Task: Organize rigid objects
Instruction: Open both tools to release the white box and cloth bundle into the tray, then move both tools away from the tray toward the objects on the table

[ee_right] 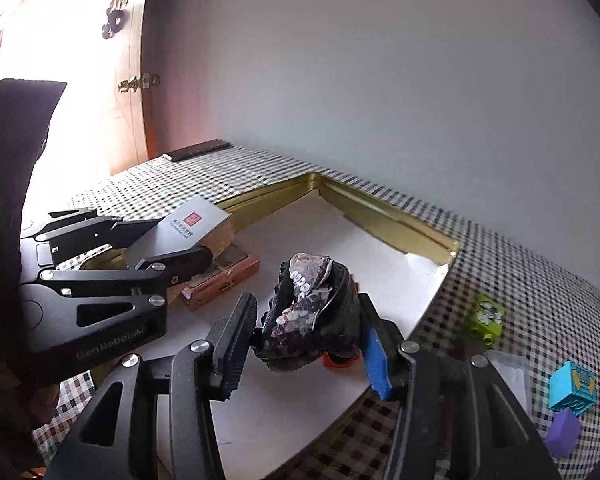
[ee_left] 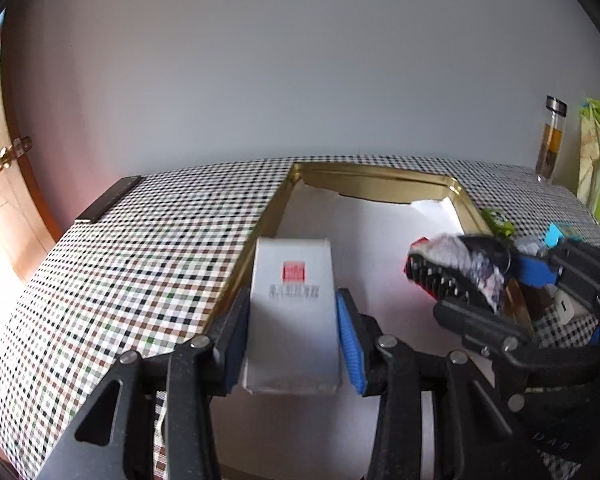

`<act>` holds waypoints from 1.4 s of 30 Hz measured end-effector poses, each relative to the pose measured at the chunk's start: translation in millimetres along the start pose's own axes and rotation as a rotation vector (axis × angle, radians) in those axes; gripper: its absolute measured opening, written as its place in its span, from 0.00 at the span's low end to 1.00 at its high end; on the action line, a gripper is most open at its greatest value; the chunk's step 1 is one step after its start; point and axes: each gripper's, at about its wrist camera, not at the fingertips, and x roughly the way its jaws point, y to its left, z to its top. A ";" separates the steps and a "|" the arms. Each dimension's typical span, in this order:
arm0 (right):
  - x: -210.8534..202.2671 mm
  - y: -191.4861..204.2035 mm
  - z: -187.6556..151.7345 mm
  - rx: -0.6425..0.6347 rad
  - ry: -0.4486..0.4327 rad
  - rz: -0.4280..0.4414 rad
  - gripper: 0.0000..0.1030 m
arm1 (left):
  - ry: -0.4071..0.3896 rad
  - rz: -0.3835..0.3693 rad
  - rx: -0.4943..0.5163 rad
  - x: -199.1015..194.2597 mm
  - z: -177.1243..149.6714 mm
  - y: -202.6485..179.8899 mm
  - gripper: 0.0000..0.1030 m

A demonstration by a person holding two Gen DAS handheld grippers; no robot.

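Note:
My left gripper (ee_left: 292,336) is shut on a white card box with a red square logo (ee_left: 293,312), held above the left part of a gold-rimmed tray (ee_left: 364,178) lined with white paper. It also shows in the right wrist view (ee_right: 184,232). My right gripper (ee_right: 306,332) is shut on a black sequined pouch (ee_right: 312,312), held over the tray's white floor. A brown wooden box (ee_right: 224,276) lies in the tray under the white box. A small red block (ee_right: 338,360) sits below the pouch.
The tray sits on a checked tablecloth (ee_left: 120,280). To its right lie a green toy block (ee_right: 485,318), a cyan cube (ee_right: 572,390) and a purple block (ee_right: 564,432). A glass bottle (ee_left: 550,140) stands at the back right. A dark flat bar (ee_left: 108,200) lies at the far left edge.

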 end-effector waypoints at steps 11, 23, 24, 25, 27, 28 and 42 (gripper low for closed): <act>-31.1 -7.3 -11.7 0.023 -0.081 -0.033 0.69 | -0.084 0.050 -0.056 -32.4 -3.6 3.3 0.99; -81.8 -87.0 -61.9 0.215 -0.102 -0.202 0.76 | -0.123 -0.090 0.002 -54.1 -8.9 -71.3 0.99; -84.2 -93.6 -66.2 0.231 -0.096 -0.215 0.76 | -0.124 -0.100 0.011 -54.5 -8.8 -78.4 0.99; -86.6 -101.1 -71.6 0.249 -0.088 -0.233 0.76 | -0.128 -0.110 0.019 -56.6 -9.9 -85.6 0.99; -92.2 -112.8 -80.9 0.279 -0.072 -0.266 0.76 | -0.135 -0.131 0.034 -59.8 -10.2 -98.5 0.99; -94.8 -116.0 -83.9 0.289 -0.064 -0.274 0.76 | -0.135 -0.140 0.041 -61.1 -10.7 -103.4 0.99; -96.8 -137.6 -95.1 0.368 -0.018 -0.306 0.76 | -0.126 -0.213 0.156 -55.6 -21.1 -157.3 0.99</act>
